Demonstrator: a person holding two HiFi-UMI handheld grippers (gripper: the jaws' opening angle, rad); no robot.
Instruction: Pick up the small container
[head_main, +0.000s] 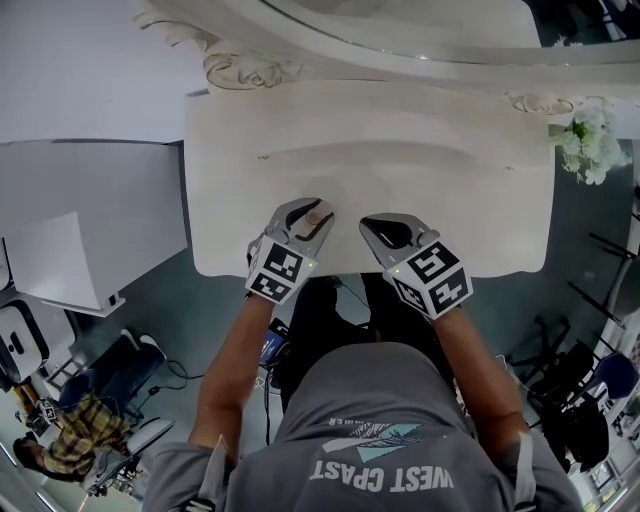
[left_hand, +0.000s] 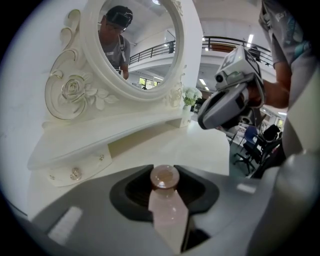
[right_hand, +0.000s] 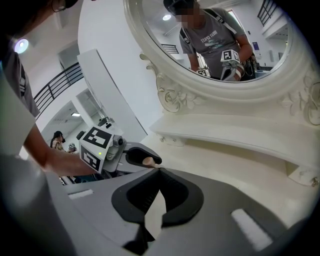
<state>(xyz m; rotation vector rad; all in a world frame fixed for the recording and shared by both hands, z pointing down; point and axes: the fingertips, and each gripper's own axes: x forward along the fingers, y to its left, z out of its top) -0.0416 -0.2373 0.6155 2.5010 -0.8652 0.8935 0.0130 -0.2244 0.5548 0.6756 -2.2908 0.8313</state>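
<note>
Container (left_hand: 168, 212) pinched in left tongs (left_hand: 164, 171), base hidden, right tongs (right_hand: 159, 171) seemingly pressed together

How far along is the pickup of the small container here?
Done: the left gripper has its jaws closed on the small container. In hand: it is held near the front edge of the dressing table; the right gripper is shut and empty. Left: lifting it clear, which can't be confirmed here.
</note>
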